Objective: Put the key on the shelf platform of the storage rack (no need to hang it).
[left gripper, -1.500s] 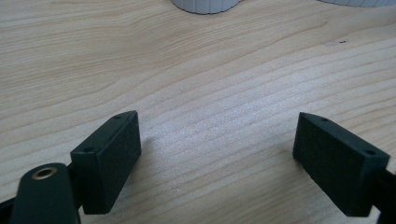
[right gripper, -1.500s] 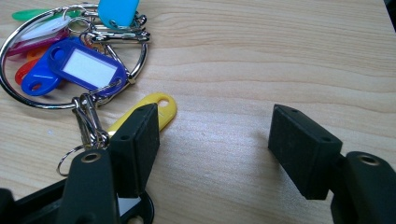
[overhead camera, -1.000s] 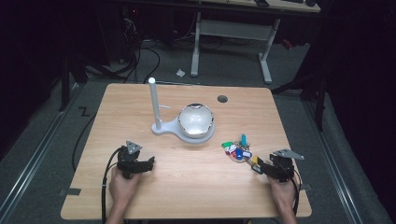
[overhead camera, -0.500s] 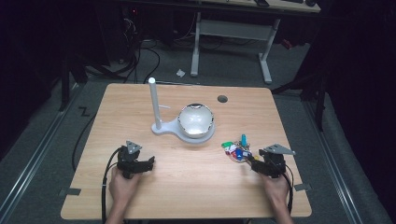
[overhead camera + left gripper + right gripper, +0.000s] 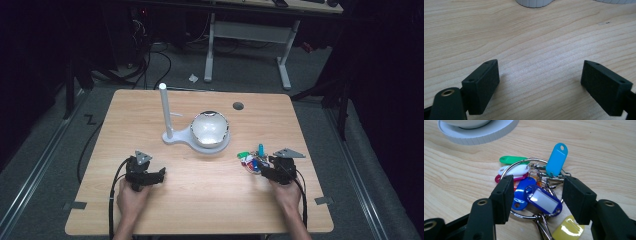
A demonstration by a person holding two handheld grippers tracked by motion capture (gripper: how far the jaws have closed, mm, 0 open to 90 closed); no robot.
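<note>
A metal key ring [image 5: 251,160] with several coloured plastic tags lies on the wooden table [image 5: 210,200], right of centre. In the right gripper view the ring [image 5: 512,170] holds green, white, pink, light blue, yellow and two dark blue tags. My right gripper [image 5: 263,170] is low over the bunch. It [image 5: 539,189] is open, its jaws either side of the dark blue tags [image 5: 542,200], and the pads do not press them. My left gripper [image 5: 158,175] rests at the front left. It [image 5: 539,75] is open over bare wood.
A white stand [image 5: 176,137] with an upright post [image 5: 163,107] and a rounded white bowl [image 5: 210,128] sits mid-table, behind both grippers. A round cable hole [image 5: 238,106] is near the far edge. Dark floor and desk legs lie beyond.
My right gripper has moved left along the table and now straddles the key ring's tags. The left gripper and the key ring have stayed put.
</note>
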